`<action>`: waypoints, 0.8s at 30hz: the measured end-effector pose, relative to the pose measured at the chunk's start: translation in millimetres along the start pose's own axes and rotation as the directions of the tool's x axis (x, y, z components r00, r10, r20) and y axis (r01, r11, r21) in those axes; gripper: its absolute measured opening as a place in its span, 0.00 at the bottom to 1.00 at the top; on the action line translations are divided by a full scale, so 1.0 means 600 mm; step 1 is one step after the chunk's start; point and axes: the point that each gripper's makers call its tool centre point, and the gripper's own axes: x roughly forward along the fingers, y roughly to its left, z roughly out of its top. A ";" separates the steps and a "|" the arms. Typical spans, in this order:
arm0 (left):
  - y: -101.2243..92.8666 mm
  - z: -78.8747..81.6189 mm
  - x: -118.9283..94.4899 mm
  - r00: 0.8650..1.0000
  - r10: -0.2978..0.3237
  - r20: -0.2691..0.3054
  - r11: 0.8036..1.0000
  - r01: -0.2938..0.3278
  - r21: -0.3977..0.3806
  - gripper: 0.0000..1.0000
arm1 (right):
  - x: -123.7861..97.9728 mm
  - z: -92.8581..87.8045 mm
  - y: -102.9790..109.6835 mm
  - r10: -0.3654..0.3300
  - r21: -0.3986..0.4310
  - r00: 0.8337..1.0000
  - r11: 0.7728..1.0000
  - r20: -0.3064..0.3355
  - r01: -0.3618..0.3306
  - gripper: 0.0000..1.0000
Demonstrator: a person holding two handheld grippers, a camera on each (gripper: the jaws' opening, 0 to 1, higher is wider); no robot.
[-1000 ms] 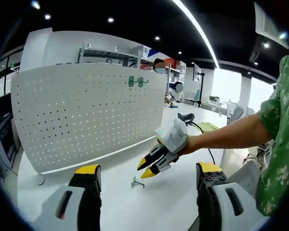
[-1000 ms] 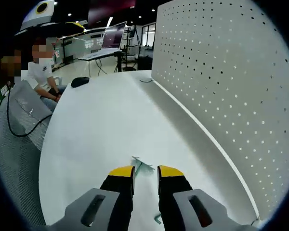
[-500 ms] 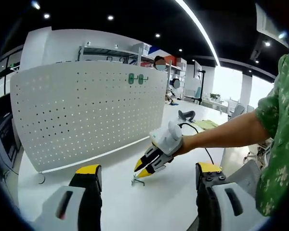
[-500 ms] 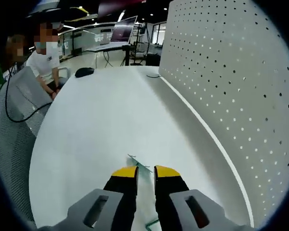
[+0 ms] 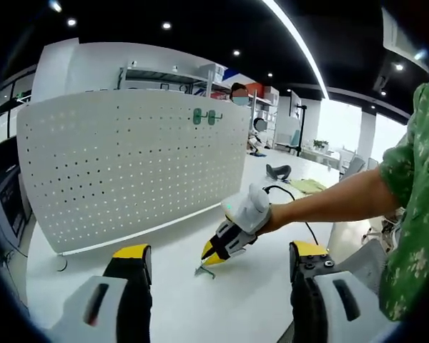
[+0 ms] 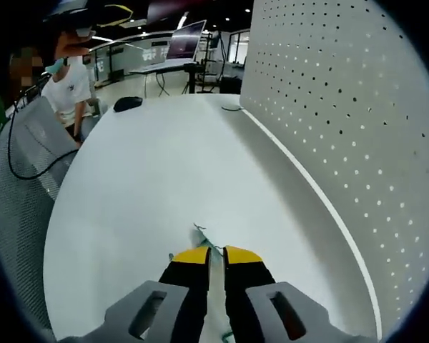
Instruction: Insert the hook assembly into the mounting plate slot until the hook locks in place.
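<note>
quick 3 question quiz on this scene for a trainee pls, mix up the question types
1. True or false: the left gripper has its jaws closed on the hook.
2. The right gripper has its jaws closed around the small metal hook, which lies on: A) the white table B) the pegboard C) a chair
3. Fill in: two green hooks hang near the top of the ____.

Key: 1 false; 2 A; 3 pegboard
</note>
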 end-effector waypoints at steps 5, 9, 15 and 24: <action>-0.002 -0.001 0.000 1.000 -0.003 -0.001 1.000 0.003 0.001 0.81 | 0.001 -0.003 0.006 0.006 0.006 1.000 1.000 -0.007 -0.006 0.02; -0.001 -0.001 -0.001 1.000 -0.003 -0.002 1.000 0.003 0.001 0.81 | 0.001 -0.004 0.008 0.007 0.020 1.000 1.000 -0.006 -0.007 0.02; -0.002 0.000 0.001 1.000 -0.008 -0.001 1.000 0.008 0.004 0.81 | 0.000 -0.005 0.008 -0.001 0.033 1.000 0.999 -0.004 0.001 0.00; -0.004 0.000 0.003 1.000 -0.014 0.000 1.000 0.014 0.004 0.81 | -0.003 -0.006 0.008 -0.013 0.132 1.000 0.991 0.015 0.011 0.00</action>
